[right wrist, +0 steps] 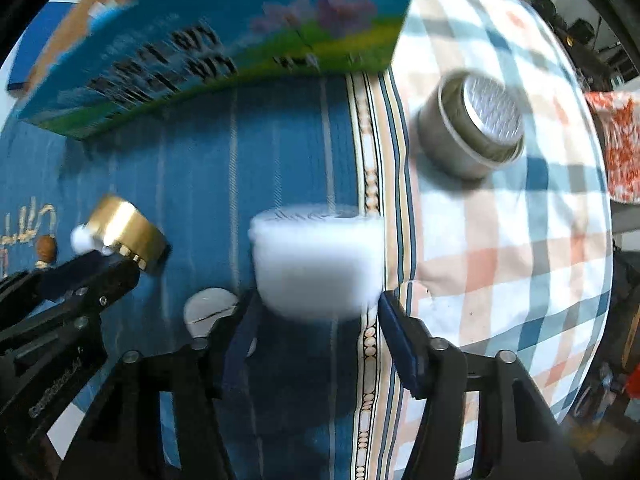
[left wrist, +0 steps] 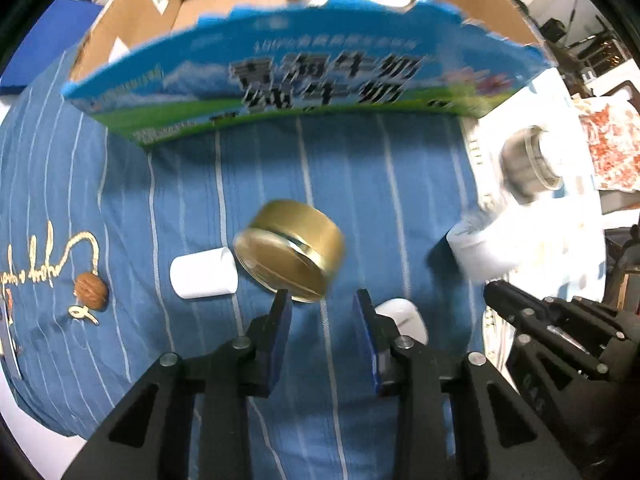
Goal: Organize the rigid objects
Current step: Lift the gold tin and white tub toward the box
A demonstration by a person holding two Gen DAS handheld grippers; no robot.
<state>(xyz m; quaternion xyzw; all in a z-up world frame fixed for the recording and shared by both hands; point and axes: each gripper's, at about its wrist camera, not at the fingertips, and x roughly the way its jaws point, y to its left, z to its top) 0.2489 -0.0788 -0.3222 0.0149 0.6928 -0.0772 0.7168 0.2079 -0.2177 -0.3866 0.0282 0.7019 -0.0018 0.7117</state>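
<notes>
Gold tin [left wrist: 290, 252] hangs tilted, its rim pinched by left gripper [left wrist: 322, 312]; right gripper [right wrist: 316, 308] clamps white cup [right wrist: 316, 260]. Box [left wrist: 280, 80] holds two items; walnut [left wrist: 91, 291], white cylinder [left wrist: 204, 276], steel canister [right wrist: 472, 128] remain outside

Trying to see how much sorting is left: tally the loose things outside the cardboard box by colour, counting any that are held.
White: 3 (cup, small tube, rounded case)
Gold: 1 (gold tin)
Silver: 1 (silver tin)
Brown: 1 (walnut)
Total: 6
</notes>
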